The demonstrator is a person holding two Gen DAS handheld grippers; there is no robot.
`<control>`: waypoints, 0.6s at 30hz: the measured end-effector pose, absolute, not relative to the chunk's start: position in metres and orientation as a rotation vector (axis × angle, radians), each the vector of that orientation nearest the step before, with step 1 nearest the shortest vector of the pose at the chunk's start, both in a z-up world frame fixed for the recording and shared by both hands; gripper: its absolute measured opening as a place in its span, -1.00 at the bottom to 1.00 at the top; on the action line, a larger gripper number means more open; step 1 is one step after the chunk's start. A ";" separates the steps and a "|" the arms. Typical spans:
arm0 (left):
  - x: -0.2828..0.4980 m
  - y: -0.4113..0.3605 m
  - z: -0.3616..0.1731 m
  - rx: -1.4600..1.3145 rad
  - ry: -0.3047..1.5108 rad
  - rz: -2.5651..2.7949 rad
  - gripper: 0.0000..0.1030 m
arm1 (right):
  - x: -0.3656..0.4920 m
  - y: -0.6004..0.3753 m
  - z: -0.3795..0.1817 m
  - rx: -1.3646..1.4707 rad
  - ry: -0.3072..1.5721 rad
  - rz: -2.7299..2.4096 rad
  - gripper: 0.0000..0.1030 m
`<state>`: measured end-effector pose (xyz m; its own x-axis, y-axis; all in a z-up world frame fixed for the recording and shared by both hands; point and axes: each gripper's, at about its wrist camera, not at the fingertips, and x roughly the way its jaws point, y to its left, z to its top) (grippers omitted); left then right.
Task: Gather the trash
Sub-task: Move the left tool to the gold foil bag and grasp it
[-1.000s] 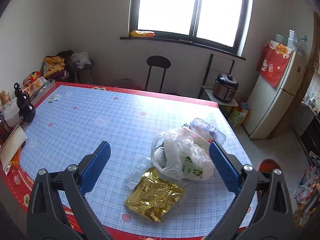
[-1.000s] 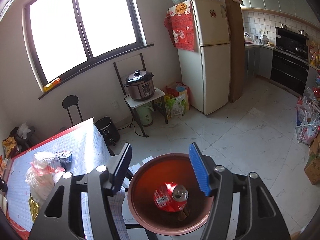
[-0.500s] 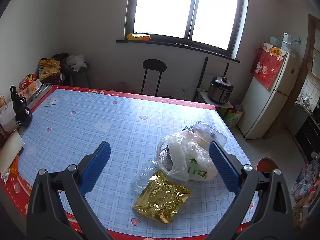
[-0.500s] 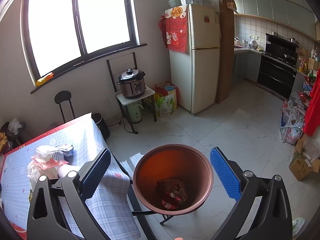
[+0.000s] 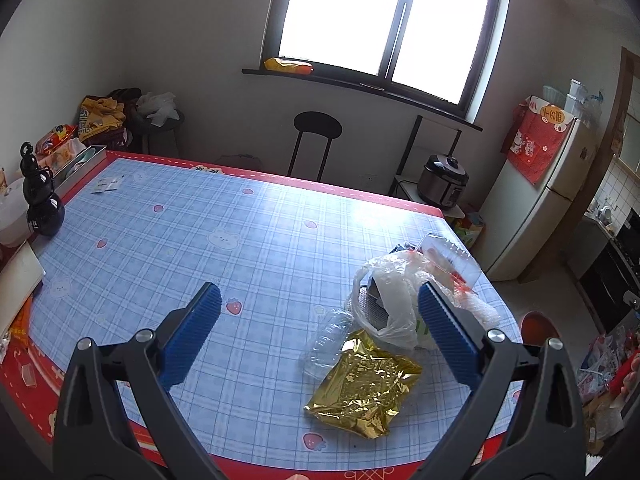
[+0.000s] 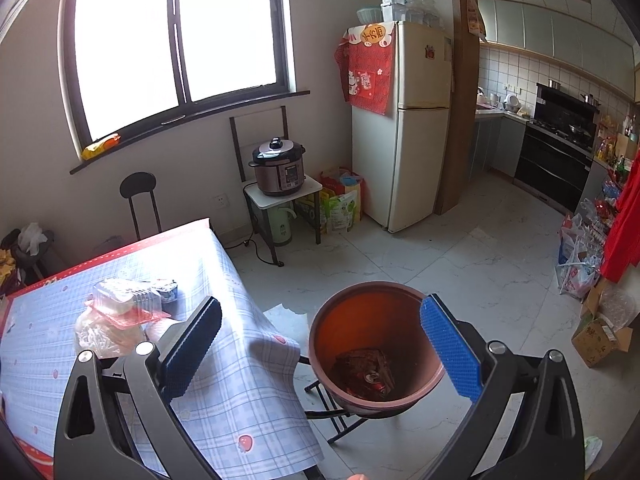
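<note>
A crumpled gold foil bag [image 5: 362, 394] lies near the table's front edge. Beside it are a clear crushed plastic bottle [image 5: 328, 336], a white plastic bag of rubbish [image 5: 390, 300] and a clear clamshell box [image 5: 450, 256]. My left gripper [image 5: 318, 336] is open and empty above the table, left of this pile. My right gripper [image 6: 320, 344] is open and empty above the brown bin [image 6: 376, 344], which holds a red can [image 6: 374, 378] and dark scraps. The rubbish pile also shows in the right wrist view [image 6: 116, 312].
The table has a blue checked cloth [image 5: 200, 240]. A black gourd-shaped bottle [image 5: 42, 200] and a white board [image 5: 18, 280] stand at its left side. A black stool [image 5: 316, 140], a rice cooker [image 6: 278, 166] and a fridge [image 6: 400, 128] stand along the wall.
My right gripper opened and let the red can fall into the bin, then rose and drew back. My left gripper lifted slightly and shifted left over the table.
</note>
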<state>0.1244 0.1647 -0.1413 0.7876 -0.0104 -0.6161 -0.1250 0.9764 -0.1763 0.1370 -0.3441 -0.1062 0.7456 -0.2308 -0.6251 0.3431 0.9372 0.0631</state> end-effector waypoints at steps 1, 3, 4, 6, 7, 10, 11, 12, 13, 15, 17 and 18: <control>0.123 0.169 -0.144 -0.213 0.667 0.054 0.89 | 0.139 -0.337 -0.105 0.175 0.659 -0.310 0.91; 0.122 0.175 -0.151 -0.206 0.677 0.037 0.89 | 0.143 -0.322 -0.104 0.166 0.660 -0.298 0.91; 0.121 0.178 -0.155 -0.204 0.685 0.029 0.89 | 0.145 -0.316 -0.104 0.163 0.660 -0.295 0.91; 0.122 0.184 -0.164 -0.208 0.708 0.010 0.89 | 0.148 -0.304 -0.103 0.162 0.658 -0.290 0.91; 0.123 0.186 -0.170 -0.213 0.721 -0.001 0.89 | 0.150 -0.298 -0.102 0.161 0.659 -0.287 0.91; 0.129 0.193 -0.191 -0.230 0.766 -0.040 0.89 | 0.153 -0.283 -0.103 0.149 0.671 -0.279 0.91; 0.132 0.194 -0.199 -0.236 0.784 -0.059 0.88 | 0.154 -0.278 -0.104 0.143 0.675 -0.278 0.91; 0.135 0.194 -0.209 -0.243 0.804 -0.082 0.88 | 0.155 -0.274 -0.105 0.139 0.682 -0.278 0.91; 0.138 0.194 -0.219 -0.254 0.828 -0.109 0.87 | 0.157 -0.270 -0.106 0.136 0.689 -0.278 0.91; 0.145 0.191 -0.241 -0.278 0.884 -0.175 0.85 | 0.160 -0.262 -0.109 0.131 0.709 -0.276 0.91; 0.153 0.186 -0.262 -0.294 0.935 -0.247 0.74 | 0.163 -0.253 -0.111 0.123 0.729 -0.269 0.91; 0.158 0.182 -0.273 -0.298 0.963 -0.276 0.64 | 0.164 -0.249 -0.112 0.117 0.734 -0.266 0.91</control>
<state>0.1579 0.1823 -0.2729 0.5421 -0.3590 -0.7598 0.0975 0.9249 -0.3675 0.1637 -0.2485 -0.1117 0.7107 -0.1984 -0.6749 0.2797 0.9600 0.0123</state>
